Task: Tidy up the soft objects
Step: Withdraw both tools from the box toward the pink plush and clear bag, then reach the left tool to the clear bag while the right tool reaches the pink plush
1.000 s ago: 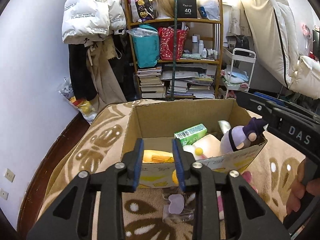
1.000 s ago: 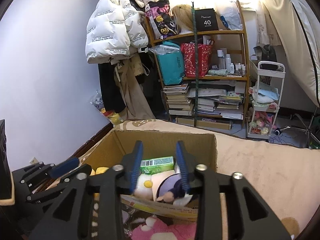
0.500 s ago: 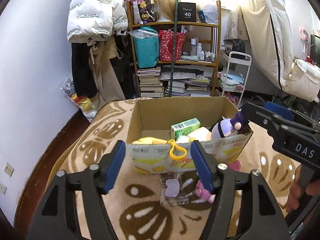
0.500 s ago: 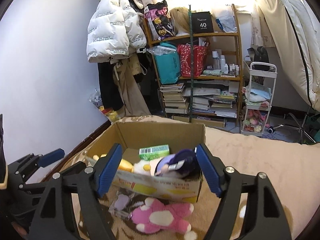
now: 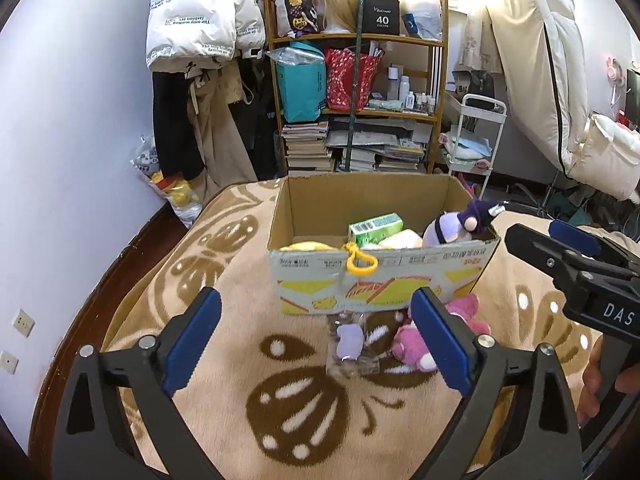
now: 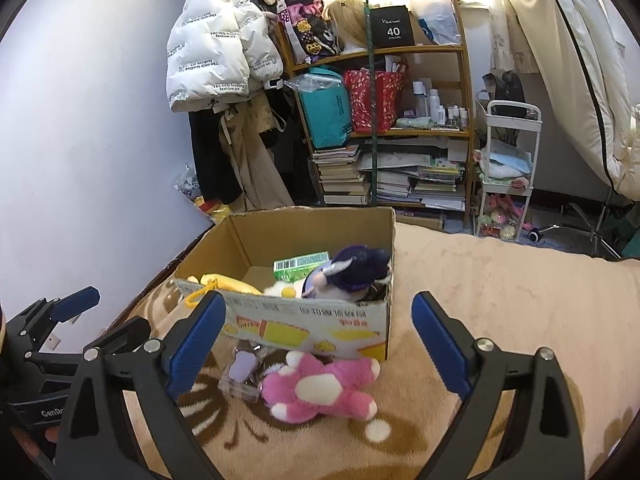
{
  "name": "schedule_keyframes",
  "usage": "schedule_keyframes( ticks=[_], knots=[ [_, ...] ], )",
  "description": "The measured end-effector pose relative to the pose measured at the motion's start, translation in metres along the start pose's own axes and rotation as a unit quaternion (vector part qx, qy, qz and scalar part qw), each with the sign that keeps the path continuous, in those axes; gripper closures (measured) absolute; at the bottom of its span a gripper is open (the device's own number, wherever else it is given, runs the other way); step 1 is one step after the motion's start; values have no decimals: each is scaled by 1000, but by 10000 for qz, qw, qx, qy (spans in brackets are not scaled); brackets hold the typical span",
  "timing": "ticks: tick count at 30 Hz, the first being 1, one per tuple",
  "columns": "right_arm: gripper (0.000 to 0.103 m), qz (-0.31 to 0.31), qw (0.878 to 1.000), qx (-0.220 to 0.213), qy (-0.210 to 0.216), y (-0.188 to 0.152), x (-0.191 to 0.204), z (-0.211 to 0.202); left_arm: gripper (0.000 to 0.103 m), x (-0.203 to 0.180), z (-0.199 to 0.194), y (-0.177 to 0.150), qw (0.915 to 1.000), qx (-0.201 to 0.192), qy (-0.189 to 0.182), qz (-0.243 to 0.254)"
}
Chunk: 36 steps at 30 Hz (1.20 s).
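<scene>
A pale wall [image 5: 80,128] stands on the left, with two sockets [image 5: 23,322] low on it. A white puffer jacket [image 6: 216,46] hangs above dark coats. A wooden shelf [image 6: 400,132] holds bags, bottles and stacks of books. Beside it stands a small white cart [image 6: 508,160]. Bright light comes from behind the shelf. A beige patterned blanket [image 5: 224,380] covers the bed.

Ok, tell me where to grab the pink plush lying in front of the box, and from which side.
Grip the pink plush across its round belly, coming from above with the open right gripper. It lies flat on the blanket, limbs splayed, so the torso is the thickest part. The cardboard box stands close behind and a clear packet lies beside it, probably hindering a sideways approach.
</scene>
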State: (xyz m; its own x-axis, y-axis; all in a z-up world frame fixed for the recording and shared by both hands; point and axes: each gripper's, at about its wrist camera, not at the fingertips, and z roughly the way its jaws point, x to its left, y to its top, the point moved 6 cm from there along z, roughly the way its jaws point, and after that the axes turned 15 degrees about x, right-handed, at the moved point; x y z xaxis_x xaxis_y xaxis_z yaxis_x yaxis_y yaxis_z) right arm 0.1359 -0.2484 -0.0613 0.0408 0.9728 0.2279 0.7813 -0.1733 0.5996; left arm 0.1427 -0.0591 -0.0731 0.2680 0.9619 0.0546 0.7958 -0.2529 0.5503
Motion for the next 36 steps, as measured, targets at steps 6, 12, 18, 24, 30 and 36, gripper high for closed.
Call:
schedule_keyframes(
  ticks=[6, 12, 18, 24, 30, 36],
  knots=[
    [0, -37, 10000, 31, -75, -10, 5, -3, 4, 3, -1, -9, 9999, 89, 68, -32],
    [0, -38, 9998, 162, -108, -20, 5, 1, 4, 9, 7, -13, 9995, 280, 42, -116],
    [0, -15, 9995, 281, -134, -26, 2, 9, 4, 11, 20, -17, 9986, 496, 17, -183],
    [0, 12, 9989, 447, -143, -32, -2, 23, 4, 12, 36, -20, 9970, 750, -65, -203],
    [0, 57, 9982, 577, -145, -37, -9, 35, 4, 13, 56, -22, 9943, 1028, -143, -261],
    [0, 132, 9975, 680, -123, -38, -13, 46, 4, 10, 69, -20, 9931, 1152, -117, -209]
  ],
)
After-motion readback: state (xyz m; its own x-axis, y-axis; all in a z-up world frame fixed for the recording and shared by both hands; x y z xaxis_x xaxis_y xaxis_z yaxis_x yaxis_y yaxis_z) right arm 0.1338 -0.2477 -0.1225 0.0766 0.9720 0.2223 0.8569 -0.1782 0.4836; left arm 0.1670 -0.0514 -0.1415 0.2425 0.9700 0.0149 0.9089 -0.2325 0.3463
